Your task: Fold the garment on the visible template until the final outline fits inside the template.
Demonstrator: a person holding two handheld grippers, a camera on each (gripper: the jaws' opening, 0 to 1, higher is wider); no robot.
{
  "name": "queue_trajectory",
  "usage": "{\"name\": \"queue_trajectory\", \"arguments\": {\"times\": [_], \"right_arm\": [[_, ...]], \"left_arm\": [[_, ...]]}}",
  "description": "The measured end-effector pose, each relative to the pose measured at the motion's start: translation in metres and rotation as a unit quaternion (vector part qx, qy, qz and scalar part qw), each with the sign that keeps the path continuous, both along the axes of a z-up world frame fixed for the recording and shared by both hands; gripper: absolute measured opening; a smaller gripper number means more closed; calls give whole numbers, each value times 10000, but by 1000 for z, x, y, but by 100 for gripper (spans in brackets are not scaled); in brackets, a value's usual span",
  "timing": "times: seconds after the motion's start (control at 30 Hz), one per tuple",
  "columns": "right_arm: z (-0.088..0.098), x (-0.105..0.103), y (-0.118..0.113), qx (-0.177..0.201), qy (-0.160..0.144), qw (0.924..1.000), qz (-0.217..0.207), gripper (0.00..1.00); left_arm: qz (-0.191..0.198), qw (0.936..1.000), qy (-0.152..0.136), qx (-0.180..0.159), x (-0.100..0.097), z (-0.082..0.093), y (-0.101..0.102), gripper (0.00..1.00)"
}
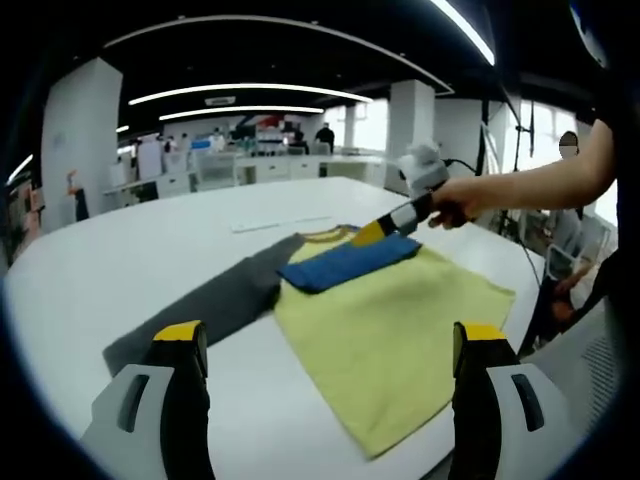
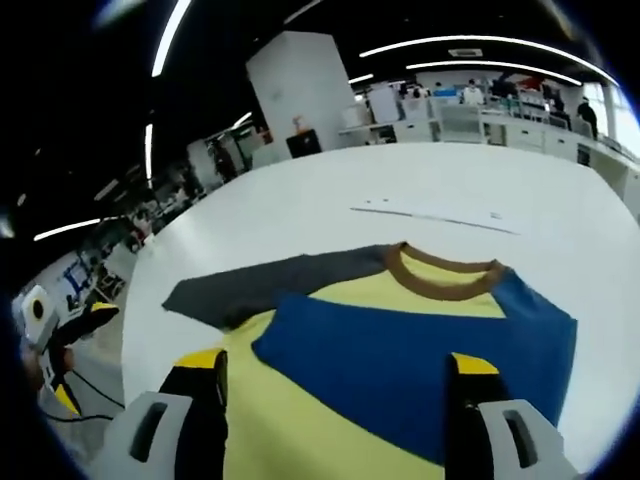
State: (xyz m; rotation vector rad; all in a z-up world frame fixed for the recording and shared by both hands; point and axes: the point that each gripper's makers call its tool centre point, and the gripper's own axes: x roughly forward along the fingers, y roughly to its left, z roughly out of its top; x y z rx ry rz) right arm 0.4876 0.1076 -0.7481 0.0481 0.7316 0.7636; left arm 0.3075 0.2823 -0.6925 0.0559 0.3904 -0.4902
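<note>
Lying flat, garment (image 1: 390,330) points its collar (image 2: 443,272) away; both tools (image 1: 330,345) (image 2: 335,375) gape wide, empty.

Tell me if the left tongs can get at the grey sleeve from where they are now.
Probably yes. The left tongs stand open above the white table, and the grey sleeve lies flat just ahead of their left jaw with nothing between. The right tongs are busy farther off at the blue sleeve.
</note>
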Motion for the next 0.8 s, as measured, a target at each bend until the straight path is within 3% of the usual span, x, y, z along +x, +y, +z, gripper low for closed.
{"name": "queue_trajectory", "arguments": {"times": [0.4,0.8], "right_arm": [[1,-9,-56,-124,-32,9997,-219,90],[-9,-20,-115,-282,-7,9985,-473,71]], "left_arm": [[-47,10000,21,12,-2,3,-7,99],[-76,10000,35,32,-3,3,-10,99]]}}
